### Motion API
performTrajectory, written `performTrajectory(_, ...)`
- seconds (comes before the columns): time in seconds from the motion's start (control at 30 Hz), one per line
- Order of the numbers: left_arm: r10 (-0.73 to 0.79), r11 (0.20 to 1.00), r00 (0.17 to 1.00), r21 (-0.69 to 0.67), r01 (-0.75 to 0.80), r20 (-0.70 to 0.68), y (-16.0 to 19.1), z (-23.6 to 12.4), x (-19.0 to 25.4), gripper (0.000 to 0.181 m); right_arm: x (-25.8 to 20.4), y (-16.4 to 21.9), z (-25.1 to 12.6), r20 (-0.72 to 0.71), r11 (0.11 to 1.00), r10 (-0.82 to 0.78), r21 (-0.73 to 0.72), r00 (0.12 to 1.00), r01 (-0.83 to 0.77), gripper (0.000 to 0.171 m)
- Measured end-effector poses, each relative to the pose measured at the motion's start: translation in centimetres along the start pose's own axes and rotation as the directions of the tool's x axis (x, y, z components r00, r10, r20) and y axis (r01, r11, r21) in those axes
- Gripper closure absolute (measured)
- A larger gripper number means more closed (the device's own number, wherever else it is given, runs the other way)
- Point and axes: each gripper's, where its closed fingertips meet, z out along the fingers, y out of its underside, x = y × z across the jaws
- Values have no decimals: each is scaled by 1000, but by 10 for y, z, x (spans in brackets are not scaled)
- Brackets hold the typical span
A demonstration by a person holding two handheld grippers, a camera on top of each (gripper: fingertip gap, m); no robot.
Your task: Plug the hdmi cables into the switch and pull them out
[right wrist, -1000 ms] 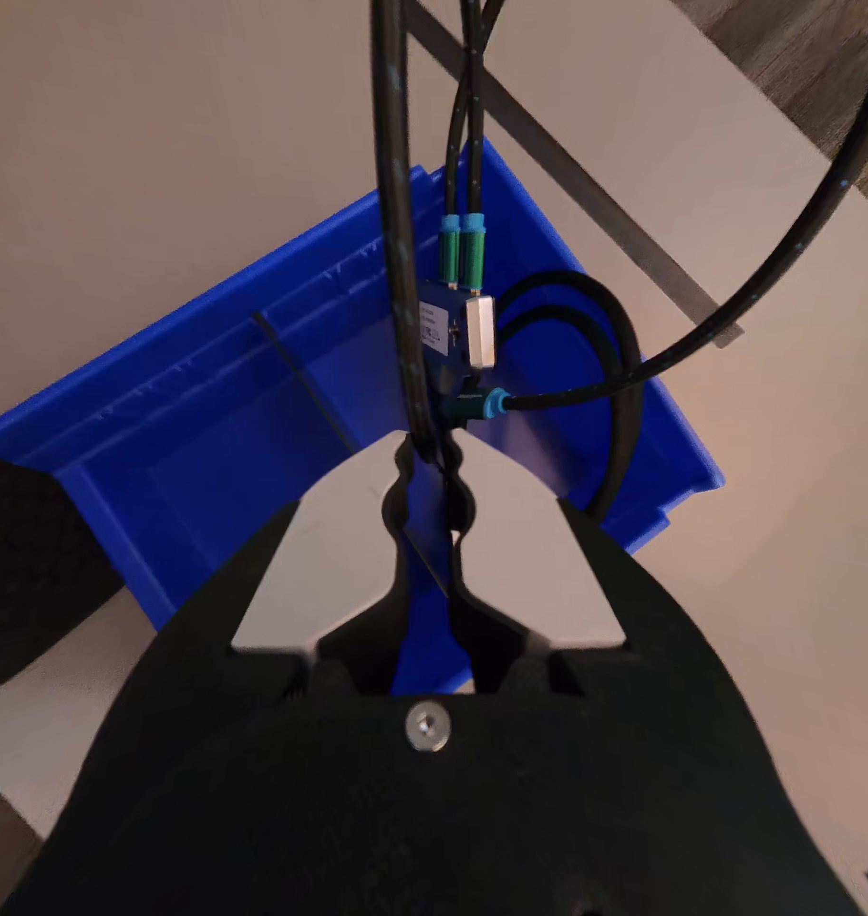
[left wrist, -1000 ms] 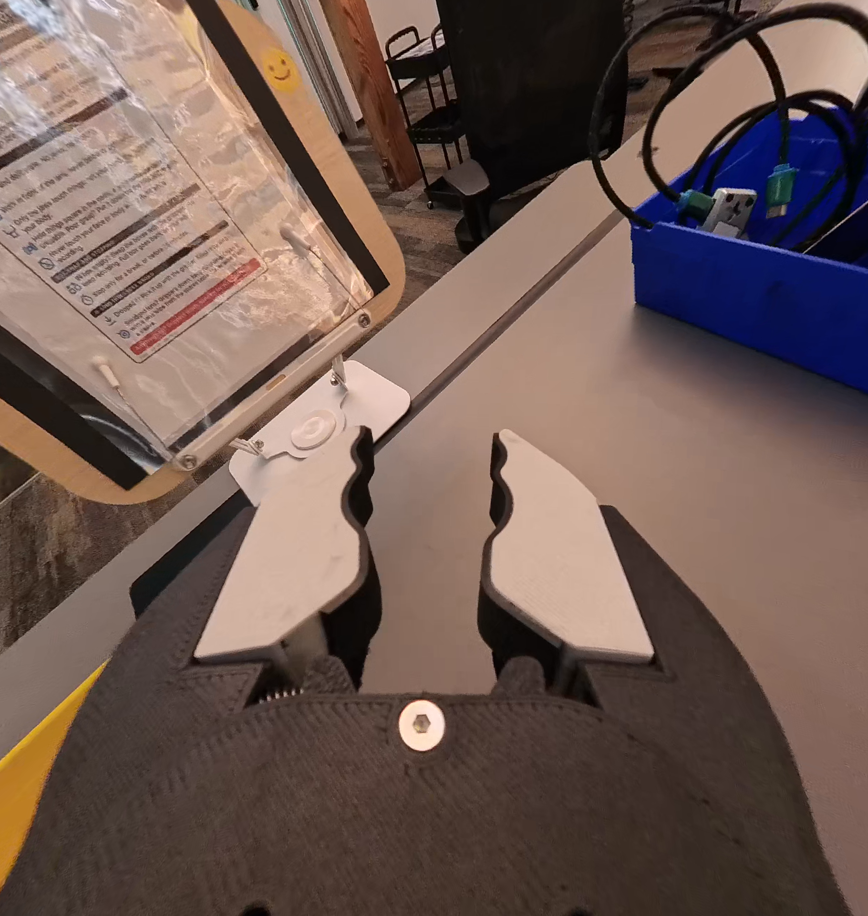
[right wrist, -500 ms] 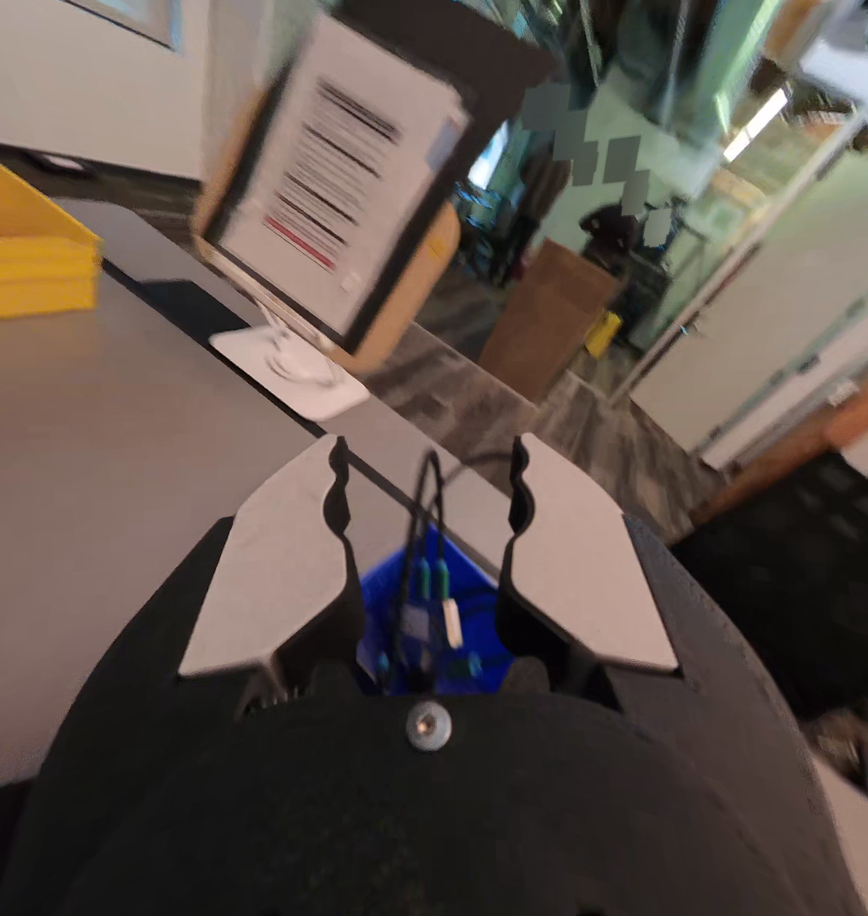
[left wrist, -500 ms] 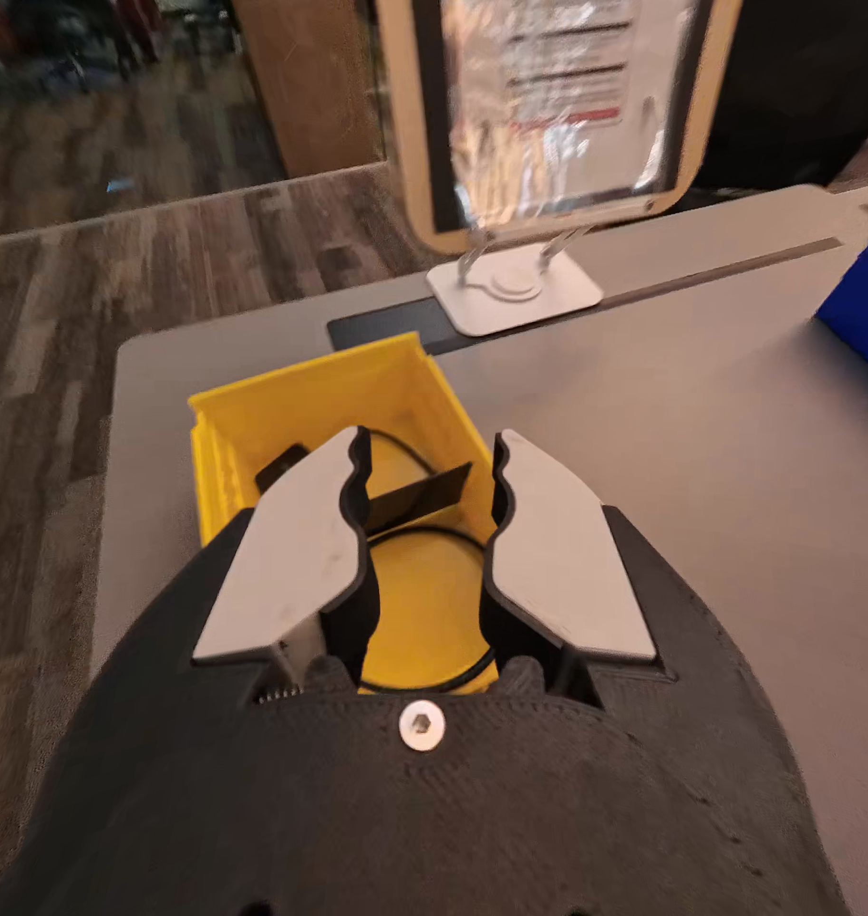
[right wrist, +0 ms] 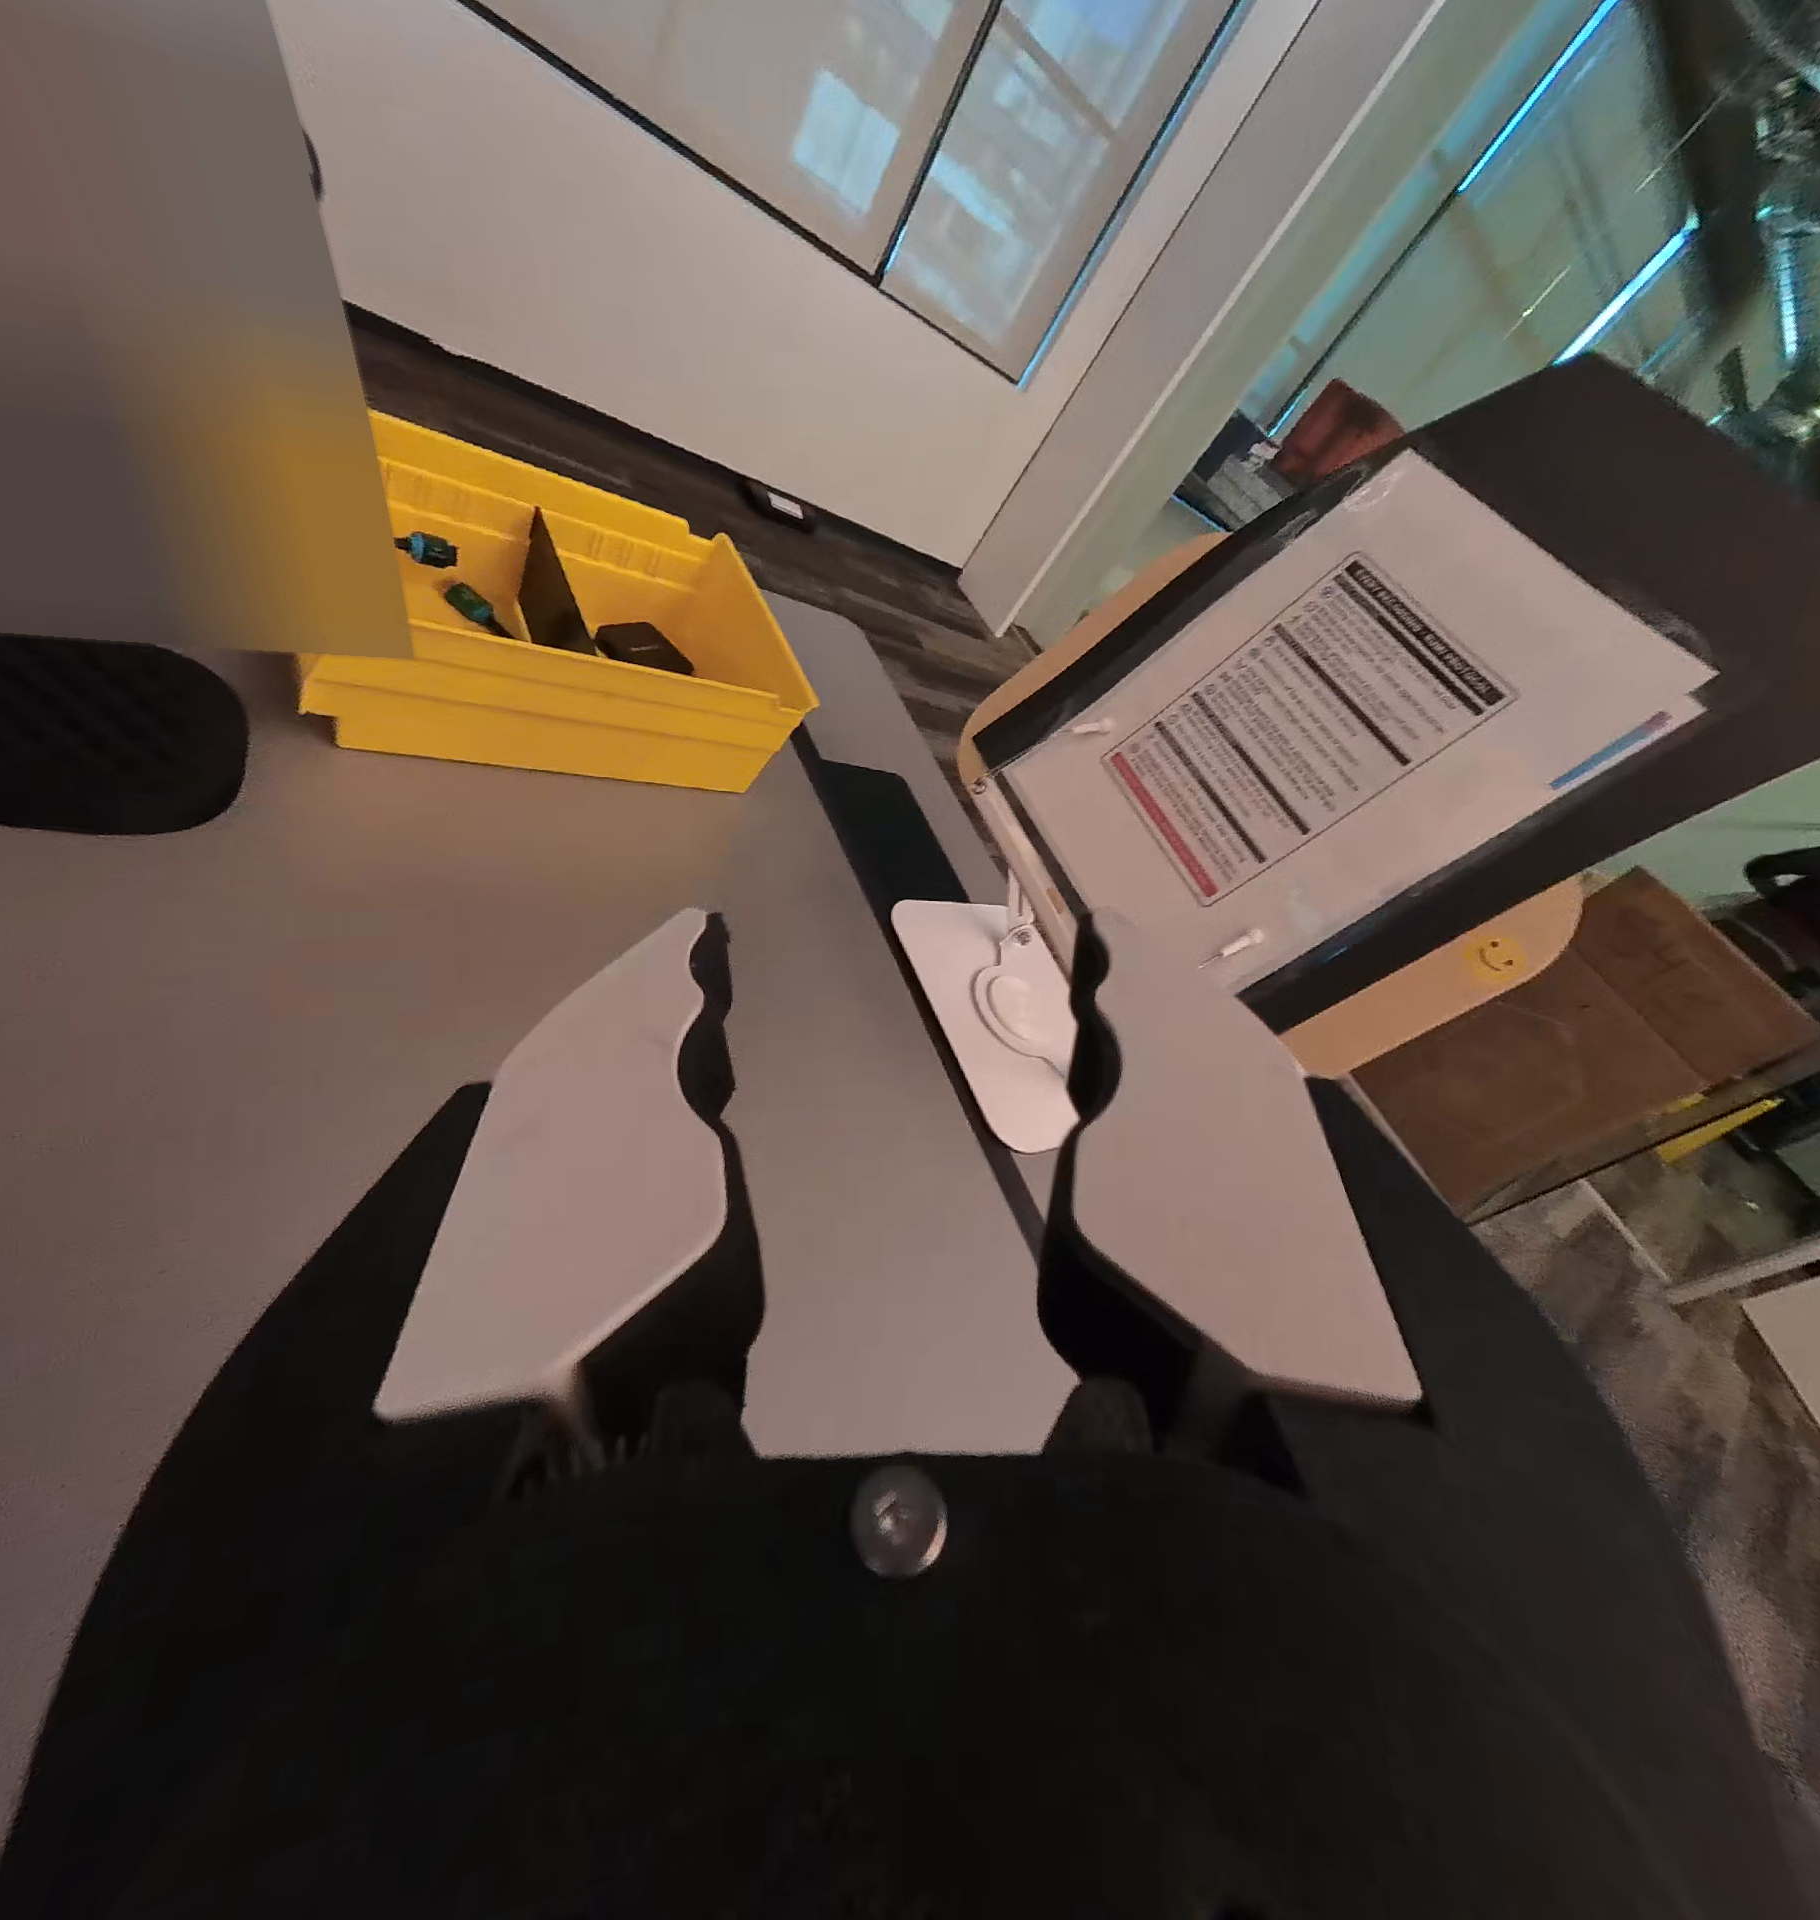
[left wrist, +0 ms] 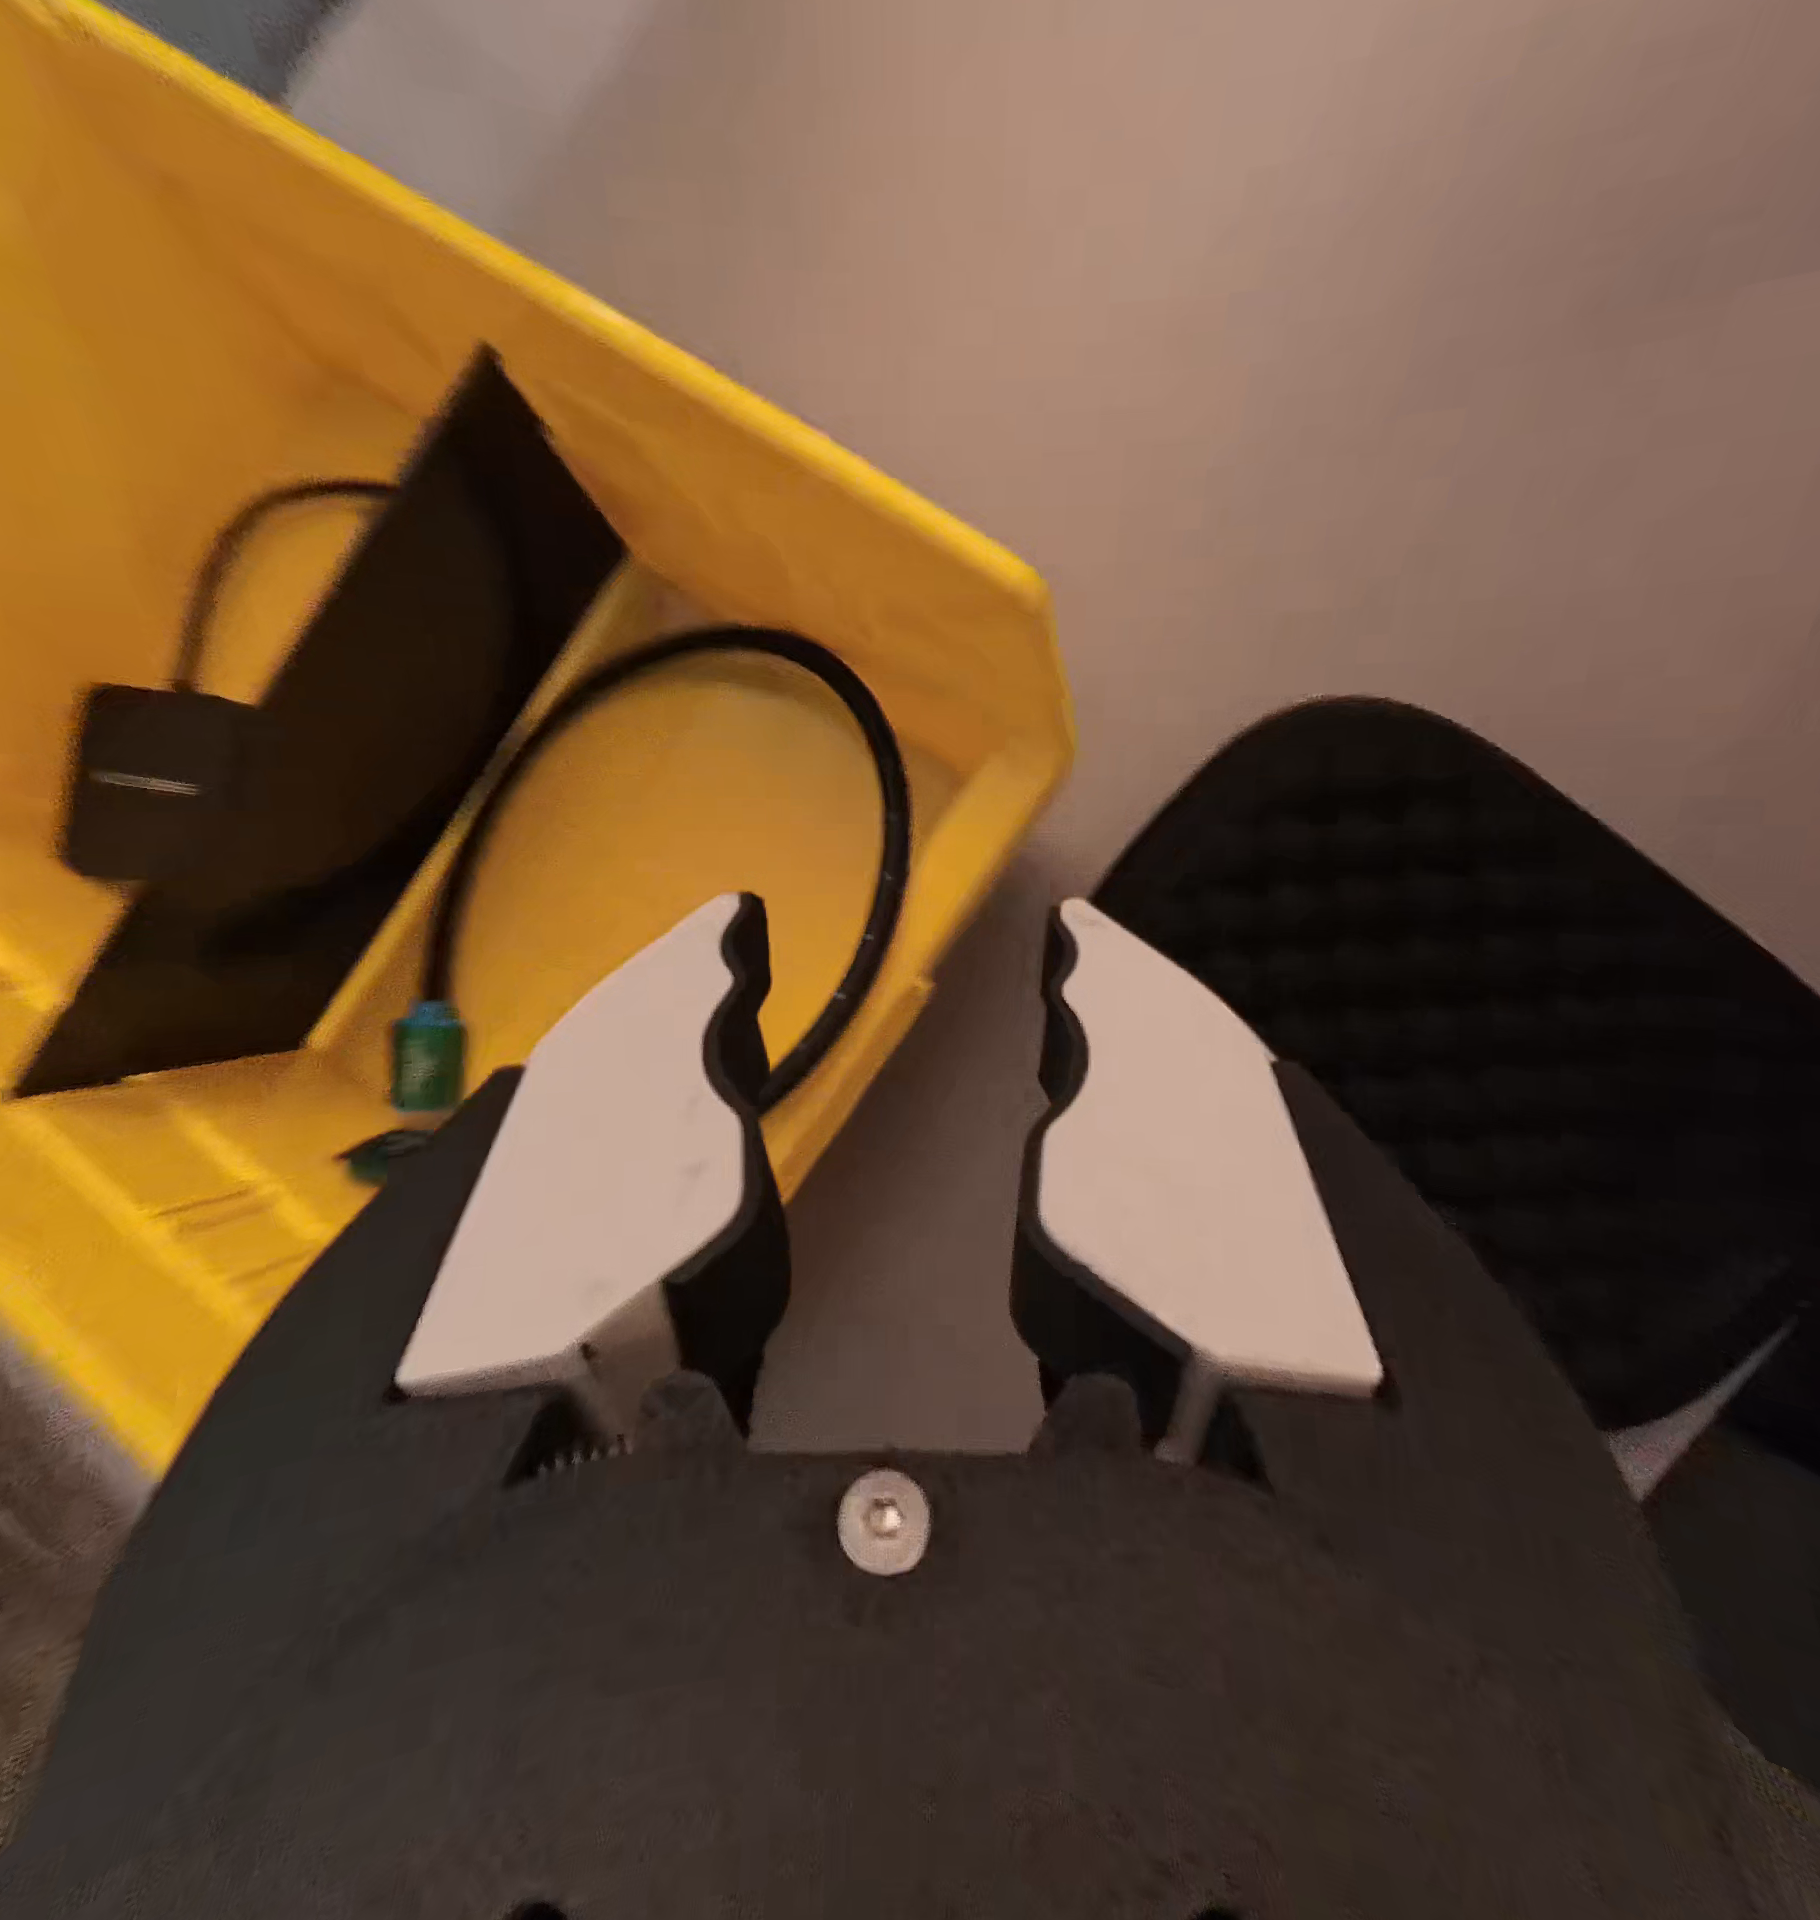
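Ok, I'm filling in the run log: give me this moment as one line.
left gripper: open, empty, over yellow bin edge | right gripper: open, empty, above table | black cable: loose in bin

Yellow bin (left wrist: 677,395) on grey tabletop (left wrist: 1301,312). Black divider (left wrist: 366,727) inside bin. Black cable (left wrist: 864,748) looped in bin, ending in green connector (left wrist: 426,1049). Small black box (left wrist: 153,779) beyond divider. Left gripper (left wrist: 901,914): pale grey finger plates, black pads, black textured body, silver screw. Right gripper (right wrist: 895,930): same grey plates on black body. Black dimpled pad (right wrist: 75,738) on table. Sign (right wrist: 1332,727): white sheet with black bars, one red bar, black border, tan backing, white base (right wrist: 947,966). Yellow smiley sticker (right wrist: 1495,956) on tan backing.
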Motion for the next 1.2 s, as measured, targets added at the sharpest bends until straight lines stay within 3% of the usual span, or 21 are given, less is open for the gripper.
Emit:
performTrajectory(0.23,-96,978,988,-198,71,-118,40,32,0,146,7,6,-12,10,997,63,34,998,-63,111)
performTrajectory(0.37,-88,978,991,-197,67,-99,40,31,-4,157,13,6,-22,1,995,80,58,997,-80,113)
performTrajectory(0.77,-107,958,986,-279,68,-129,50,24,-2,157,15,19,-25,9,996,85,13,996,-86,113)
performTrajectory(1.03,-114,956,981,-287,64,-158,53,18,2,153,11,23,-21,19,998,64,-21,998,-63,113)
performTrajectory(1.2,-114,962,977,-267,62,-182,52,14,4,160,6,29,-16,37,997,45,-60,998,-43,113)
